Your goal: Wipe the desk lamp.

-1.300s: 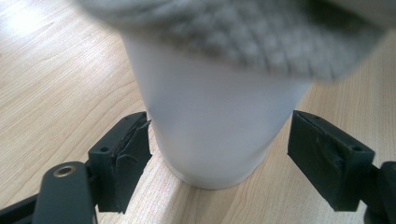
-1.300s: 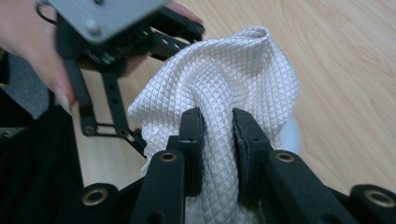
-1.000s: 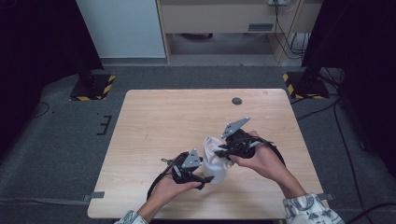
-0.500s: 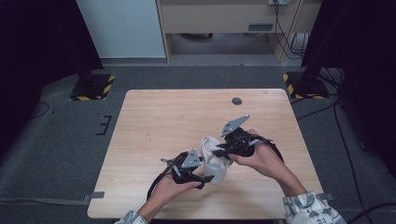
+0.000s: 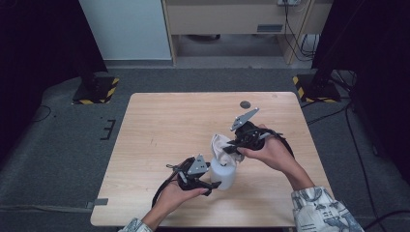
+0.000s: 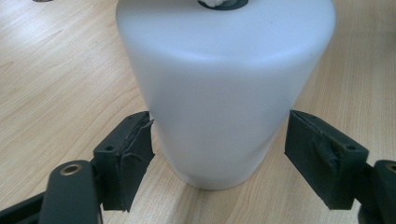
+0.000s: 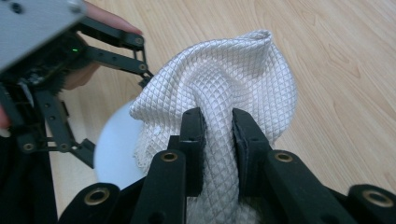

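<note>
The right gripper point(image 7: 212, 154) has its jaws pinched tight on a fold of white quilted cloth point(image 7: 224, 84), which bunches up above the pads and hangs loose on both sides. In the high view that same cloth point(image 5: 220, 144) rises as a crumpled tuft from the top of a white canister point(image 5: 223, 175) standing on the counter point(image 5: 164, 121), with the right gripper point(image 5: 235, 147) just above and beside the canister, tilted down toward it.

The left gripper point(image 6: 233, 154) has its jaws set wide around the lower part of the canister point(image 6: 224, 84). The left pad sits right at the wall, the right pad appears to stand a little off it, so I can't say it squeezes; it looks more like a bracing hold to keep the canister from tipping or lifting. At the canister's top there is a small dark opening point(image 6: 222, 3) with a bit of white cloth in it.

As I read it, the cloth is being drawn out through that opening. A good part of it is already out and gathered in the right jaws, yet its lower end still runs down to the canister, so the pull is not finished. What remains is to get the rest free while the canister stays put. A small dark disc point(image 5: 245, 104) lies well apart near the far edge of the counter.
</note>
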`<state>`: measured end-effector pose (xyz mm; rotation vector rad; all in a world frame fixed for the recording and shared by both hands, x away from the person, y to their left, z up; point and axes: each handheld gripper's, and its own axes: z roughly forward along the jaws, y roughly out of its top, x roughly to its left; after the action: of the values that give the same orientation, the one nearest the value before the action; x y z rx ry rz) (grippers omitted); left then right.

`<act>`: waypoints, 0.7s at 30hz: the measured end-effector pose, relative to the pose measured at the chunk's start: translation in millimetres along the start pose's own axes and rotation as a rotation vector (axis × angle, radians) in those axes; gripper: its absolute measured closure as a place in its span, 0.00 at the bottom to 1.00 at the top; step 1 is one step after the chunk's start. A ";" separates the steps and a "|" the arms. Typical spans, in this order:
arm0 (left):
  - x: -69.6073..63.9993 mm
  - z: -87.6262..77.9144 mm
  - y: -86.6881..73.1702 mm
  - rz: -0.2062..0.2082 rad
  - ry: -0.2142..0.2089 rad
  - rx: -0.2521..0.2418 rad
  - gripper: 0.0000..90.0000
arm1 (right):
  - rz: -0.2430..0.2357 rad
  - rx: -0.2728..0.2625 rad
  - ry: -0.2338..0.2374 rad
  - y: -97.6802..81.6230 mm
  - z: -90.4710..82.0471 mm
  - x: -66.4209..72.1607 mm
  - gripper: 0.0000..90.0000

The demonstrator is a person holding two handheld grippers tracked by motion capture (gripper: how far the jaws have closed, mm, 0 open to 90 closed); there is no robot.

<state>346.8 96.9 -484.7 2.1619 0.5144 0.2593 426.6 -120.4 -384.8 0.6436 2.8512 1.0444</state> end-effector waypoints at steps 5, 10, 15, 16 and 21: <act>-0.2 1.2 0.5 -0.005 0.002 0.000 0.25 | 0.037 0.005 0.004 -8.6 7.9 -9.5 0.85; -0.2 1.6 0.6 -0.004 0.003 -0.001 0.26 | 0.069 -0.024 0.027 -14.5 8.4 -20.3 0.85; -0.4 1.7 0.6 -0.003 0.004 0.000 0.26 | 0.085 -0.020 0.014 -19.7 7.2 -25.4 0.85; -0.5 1.8 0.6 -0.002 0.004 0.001 0.26 | 0.087 -0.020 0.022 -20.8 7.5 -26.0 0.85; -0.4 1.6 1.0 0.000 0.003 -0.003 0.26 | 0.086 0.000 0.033 -29.4 14.3 -30.3 0.86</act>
<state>347.3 95.0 -484.9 2.1593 0.5157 0.2633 445.9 -143.9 -417.5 0.7630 2.8747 1.0771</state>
